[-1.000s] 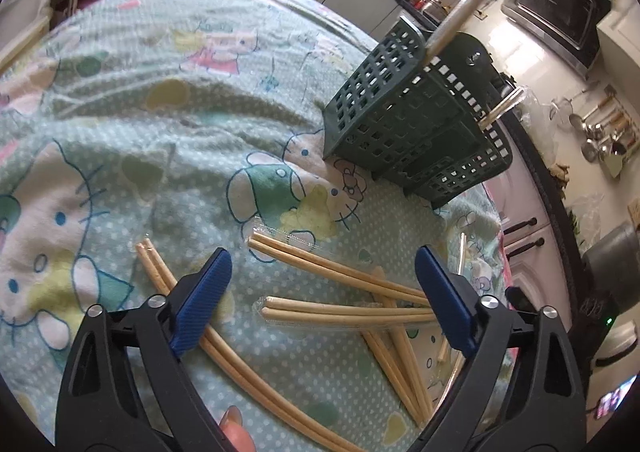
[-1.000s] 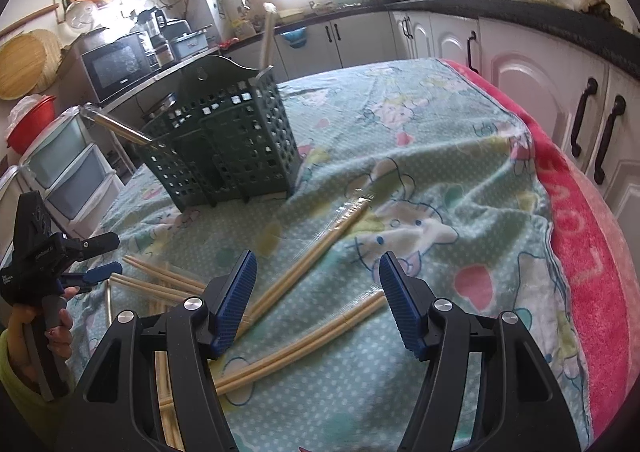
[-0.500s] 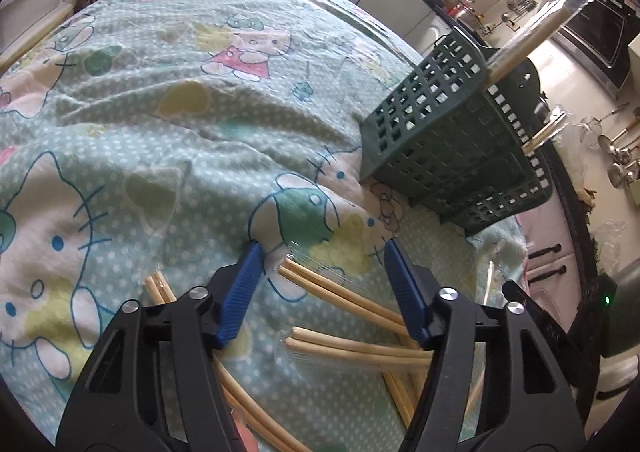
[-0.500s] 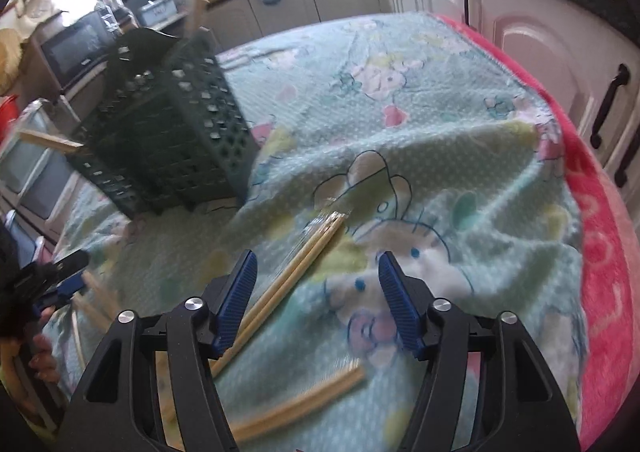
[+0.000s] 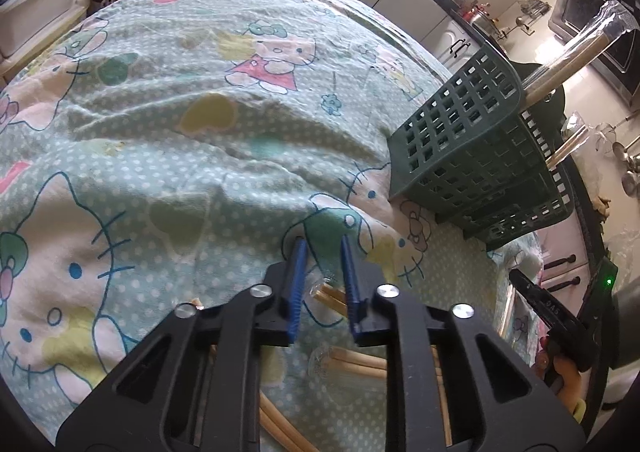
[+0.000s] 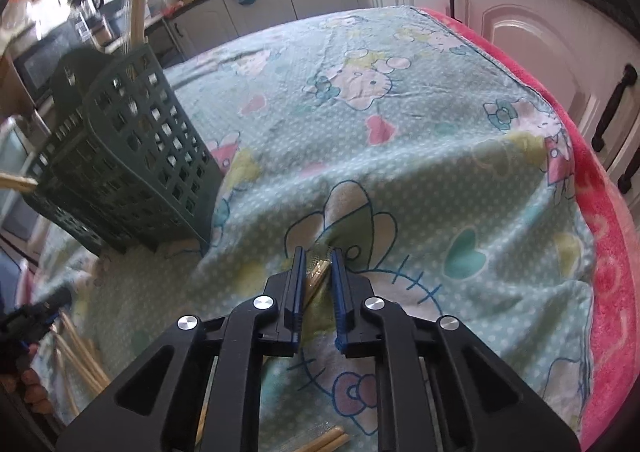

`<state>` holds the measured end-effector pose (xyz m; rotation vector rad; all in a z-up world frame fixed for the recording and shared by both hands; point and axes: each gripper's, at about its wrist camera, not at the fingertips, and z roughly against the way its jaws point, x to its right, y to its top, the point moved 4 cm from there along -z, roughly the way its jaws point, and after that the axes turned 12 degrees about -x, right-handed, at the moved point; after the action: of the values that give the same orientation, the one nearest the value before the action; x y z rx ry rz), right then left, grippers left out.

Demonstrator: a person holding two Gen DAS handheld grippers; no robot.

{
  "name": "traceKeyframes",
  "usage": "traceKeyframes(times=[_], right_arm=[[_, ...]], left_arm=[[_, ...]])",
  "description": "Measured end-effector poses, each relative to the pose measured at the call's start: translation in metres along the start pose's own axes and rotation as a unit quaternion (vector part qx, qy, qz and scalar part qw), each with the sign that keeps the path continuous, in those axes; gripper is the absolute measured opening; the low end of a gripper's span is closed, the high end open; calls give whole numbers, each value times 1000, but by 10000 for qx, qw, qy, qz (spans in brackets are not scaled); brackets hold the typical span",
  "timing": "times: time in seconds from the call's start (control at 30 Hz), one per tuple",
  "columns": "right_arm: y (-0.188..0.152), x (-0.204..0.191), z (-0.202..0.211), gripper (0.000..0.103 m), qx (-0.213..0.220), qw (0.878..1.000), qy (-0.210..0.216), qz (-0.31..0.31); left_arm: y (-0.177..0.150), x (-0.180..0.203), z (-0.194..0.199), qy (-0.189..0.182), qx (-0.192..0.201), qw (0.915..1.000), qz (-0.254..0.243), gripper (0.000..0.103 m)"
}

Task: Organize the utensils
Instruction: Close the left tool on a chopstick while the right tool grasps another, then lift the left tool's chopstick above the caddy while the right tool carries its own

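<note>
A dark green slotted utensil basket (image 5: 476, 144) stands on the Hello Kitty cloth, with wrapped chopstick pairs sticking out of it (image 5: 576, 64). It also shows in the right wrist view (image 6: 128, 156). My left gripper (image 5: 323, 252) has closed around the end of a wrapped chopstick pair (image 5: 330, 297) lying on the cloth. My right gripper (image 6: 316, 256) has closed on the end of another wrapped chopstick pair (image 6: 316, 272). Several more pairs lie loose beneath the left gripper (image 5: 356, 360) and at the left of the right wrist view (image 6: 80, 352).
The cloth (image 5: 180, 112) covers the table; its pink border (image 6: 608, 252) runs along the right edge by white cabinets (image 6: 540, 36). The other gripper shows at the right of the left wrist view (image 5: 552, 308). A microwave (image 5: 600, 24) stands behind the basket.
Both grippers moved down and forward to the cloth, and their jaws closed from wide open onto the ends of chopstick pairs.
</note>
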<state>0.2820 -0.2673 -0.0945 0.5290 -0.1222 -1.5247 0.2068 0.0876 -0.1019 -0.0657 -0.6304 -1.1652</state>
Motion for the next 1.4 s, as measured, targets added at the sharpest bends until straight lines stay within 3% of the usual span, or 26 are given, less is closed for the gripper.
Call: traceKeyframes(times=[0.23,0.53,0.57,0.6,0.63,0.83,0.93,1.0,1.07,1.23,1.4], right_arm=[[1,6,25,10,362,9984,390,-215],[1,2,39,9,542,9972,487,-179],[1,1,40,9,555,9971,488,-178],[1,0,42,9,570,9970,489,-178],[1,-1,44,9,589,9969,499,-167],[4,-6,56,8,750,9955,556,-144],[6,-9,71,7,963,9937,567,-66],[7,-10,80,7,1066,9927,570,-30],[10,-13,91,7,1182,9912,597,32],[15,-19,112,6,1403,9880,623,144],[18,-25,130,5,1591,9848,638,275]], left_arm=[[-3,-4,9,-558,-65,9983,134,2],[-7,-8,14,-1015,-197,9945,154,2],[-7,-9,15,-1059,-215,9940,137,11],[-8,-10,15,-1090,-224,9937,145,33],[-9,-11,16,-1091,-232,9937,144,42],[-14,-7,14,-1002,-352,9943,-65,43],[-18,-1,11,-978,-405,9942,-194,40],[-18,3,8,-915,-425,9945,-267,26],[-18,5,6,-834,-430,9951,-319,18],[-17,16,6,-768,-418,9950,-490,14],[-10,39,26,-815,-132,9934,-791,8]])
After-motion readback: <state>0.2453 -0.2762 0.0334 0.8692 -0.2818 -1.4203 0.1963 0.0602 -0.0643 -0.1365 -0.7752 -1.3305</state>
